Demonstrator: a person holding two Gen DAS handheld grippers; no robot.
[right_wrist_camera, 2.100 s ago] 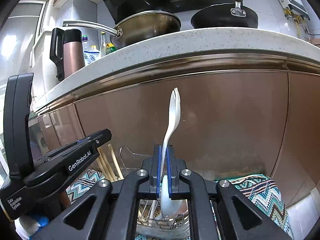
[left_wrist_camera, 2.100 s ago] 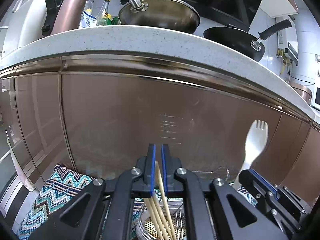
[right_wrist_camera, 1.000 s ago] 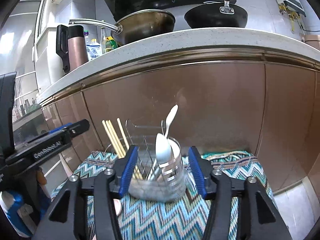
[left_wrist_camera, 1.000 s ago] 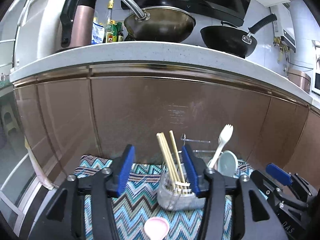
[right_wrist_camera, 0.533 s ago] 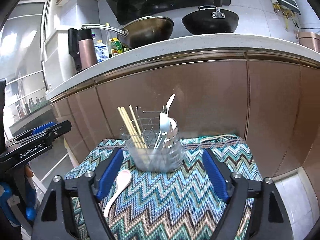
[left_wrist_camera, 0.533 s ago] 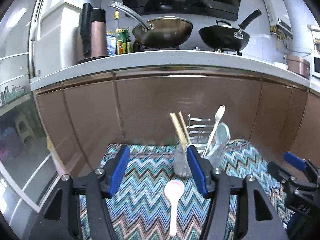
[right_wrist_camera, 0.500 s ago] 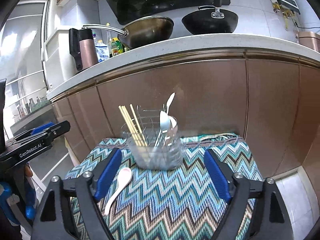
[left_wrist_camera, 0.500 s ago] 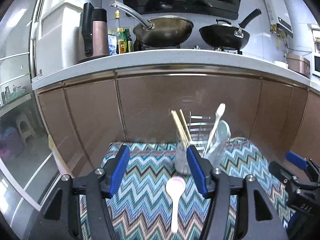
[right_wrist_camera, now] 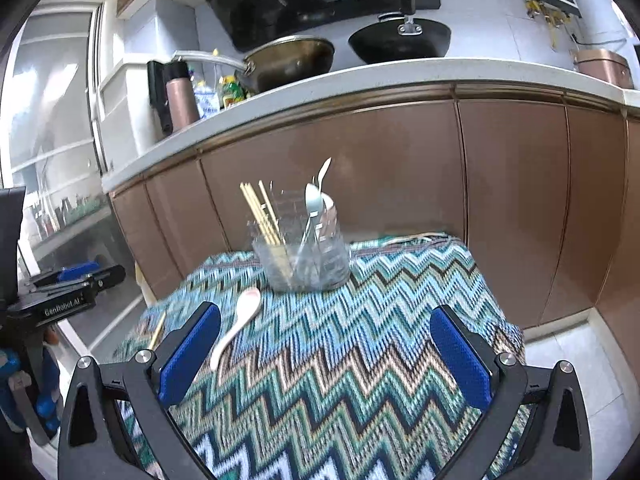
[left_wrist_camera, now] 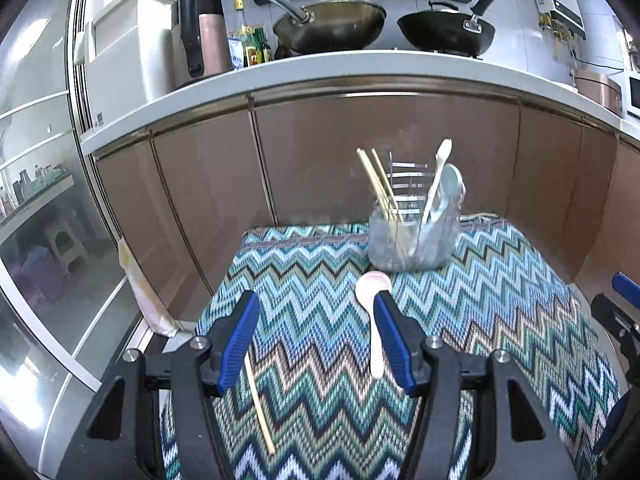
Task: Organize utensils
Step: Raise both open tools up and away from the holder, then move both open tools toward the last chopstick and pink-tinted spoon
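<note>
A metal utensil holder [left_wrist_camera: 414,236] [right_wrist_camera: 306,256] stands at the far side of the zigzag cloth [left_wrist_camera: 500,300] [right_wrist_camera: 380,340]. It holds several wooden chopsticks [left_wrist_camera: 378,184] [right_wrist_camera: 260,214], a pale spork [left_wrist_camera: 438,172] and a spoon [right_wrist_camera: 313,202]. A pink spoon [left_wrist_camera: 374,312] [right_wrist_camera: 238,320] lies on the cloth in front of the holder. A single chopstick [left_wrist_camera: 258,400] [right_wrist_camera: 157,330] lies at the cloth's left. My left gripper [left_wrist_camera: 316,340] is open and empty above the near cloth. My right gripper [right_wrist_camera: 326,356] is open and empty.
Brown cabinet fronts [left_wrist_camera: 340,168] rise right behind the cloth under a white counter [left_wrist_camera: 360,64] with a wok, a pan and a thermos. A glass-fronted cabinet [left_wrist_camera: 40,240] stands at the left. Floor tiles [right_wrist_camera: 576,352] lie at the right.
Both grippers let go of the chopsticks and the spork into the holder, opened and drew back and up. The pink spoon and a lone chopstick have come into view.
</note>
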